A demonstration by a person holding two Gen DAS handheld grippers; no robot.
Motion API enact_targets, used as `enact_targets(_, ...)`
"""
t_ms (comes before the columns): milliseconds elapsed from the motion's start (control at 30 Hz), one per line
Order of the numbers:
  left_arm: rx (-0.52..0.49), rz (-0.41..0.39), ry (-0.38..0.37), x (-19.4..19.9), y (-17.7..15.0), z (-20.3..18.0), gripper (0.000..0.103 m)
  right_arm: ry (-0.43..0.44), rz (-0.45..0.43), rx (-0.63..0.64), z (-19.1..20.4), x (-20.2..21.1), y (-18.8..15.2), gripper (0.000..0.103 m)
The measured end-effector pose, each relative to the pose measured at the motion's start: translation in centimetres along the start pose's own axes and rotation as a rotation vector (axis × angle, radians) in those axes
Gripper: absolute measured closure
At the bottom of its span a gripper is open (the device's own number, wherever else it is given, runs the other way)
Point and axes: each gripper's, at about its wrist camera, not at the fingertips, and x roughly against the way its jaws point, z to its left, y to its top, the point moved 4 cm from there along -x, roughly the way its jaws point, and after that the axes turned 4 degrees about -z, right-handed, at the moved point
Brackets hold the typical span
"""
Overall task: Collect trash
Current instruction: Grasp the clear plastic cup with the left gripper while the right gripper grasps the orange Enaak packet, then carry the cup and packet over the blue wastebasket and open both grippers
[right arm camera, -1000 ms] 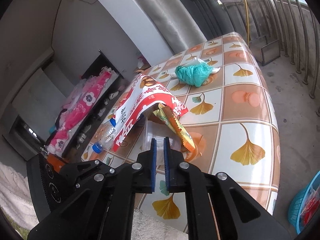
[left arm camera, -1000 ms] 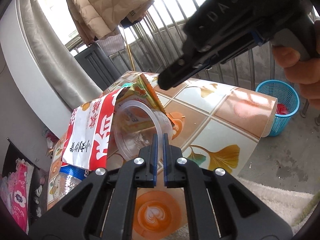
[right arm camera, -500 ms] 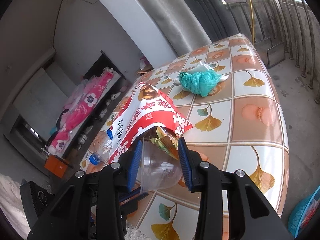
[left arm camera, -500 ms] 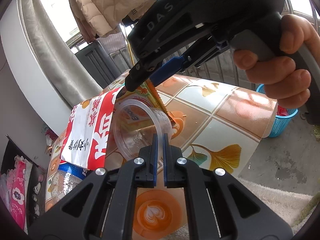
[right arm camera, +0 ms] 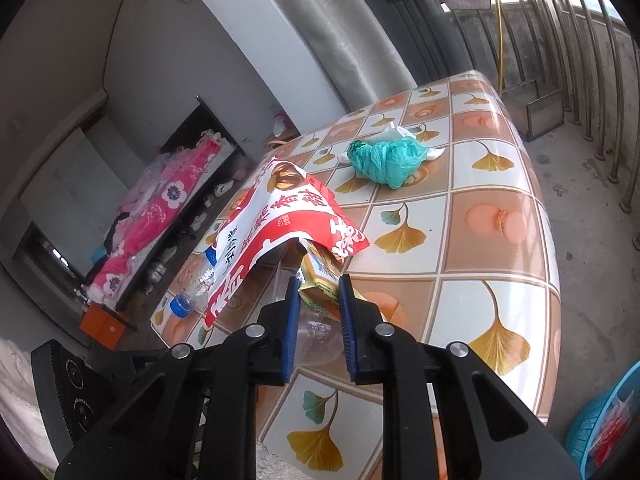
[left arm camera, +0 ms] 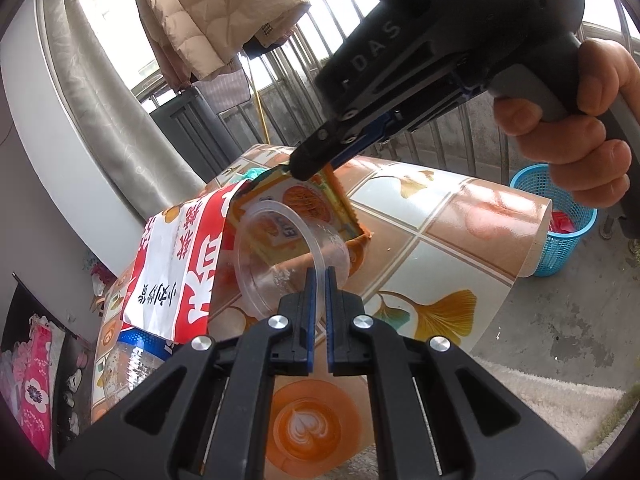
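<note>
the clear plastic cup (left arm camera: 280, 256) is pinched at its rim by the left gripper (left arm camera: 319, 280) above the table (right arm camera: 500, 216). the right gripper (right arm camera: 318, 284), wider half a second ago, is closing around the yellow snack wrapper (right arm camera: 320, 276), suggesting it is collected next.

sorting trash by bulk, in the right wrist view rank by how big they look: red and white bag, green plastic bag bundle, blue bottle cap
1. red and white bag, clearly largest.
2. green plastic bag bundle, though it lies farther from the camera, so it may be understated.
3. blue bottle cap, smallest by far.
</note>
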Motion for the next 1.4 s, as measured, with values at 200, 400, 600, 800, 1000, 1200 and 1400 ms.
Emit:
enact_targets(200, -0.008, -0.032, -0.021, 0.7, 0.4, -0.2, 0.101, -0.033, -0.038, -0.051, -1.3, 2.8, -0.8, 0.085)
enact_targets(400, 0.003, -0.067, -0.084, 1.8, 1.3, -0.3, 0.101, -0.052, -0.091, -0.128, -2.6, 5.3, -1.8, 0.086)
enact_targets(600, 0.078, -0.068, -0.154, 2.1, 2.3, 0.4, 0.101, -0.078, -0.141, -0.208, -3.7, 7.6, -2.8, 0.087)
enact_targets(800, 0.126, -0.077, -0.194, 2.1, 3.3, 1.0, 0.101, -0.089, -0.21, -0.304, -4.6, 9.6, -3.4, 0.088)
enact_targets(1000, 0.145, -0.111, -0.21, 2.4, 4.7, 1.3, 0.101, -0.073, -0.283, -0.384, -5.6, 11.6, -3.7, 0.089)
enact_targets(1200, 0.154, -0.15, -0.243, 2.4, 6.6, 1.0, 0.101, -0.083, -0.358, -0.445, -6.7, 14.0, -4.0, 0.089)
enact_targets(1400, 0.139, -0.189, -0.299, 2.3, 9.0, -0.5, 0.101, -0.117, -0.432, -0.479, -8.0, 16.8, -4.6, 0.089)
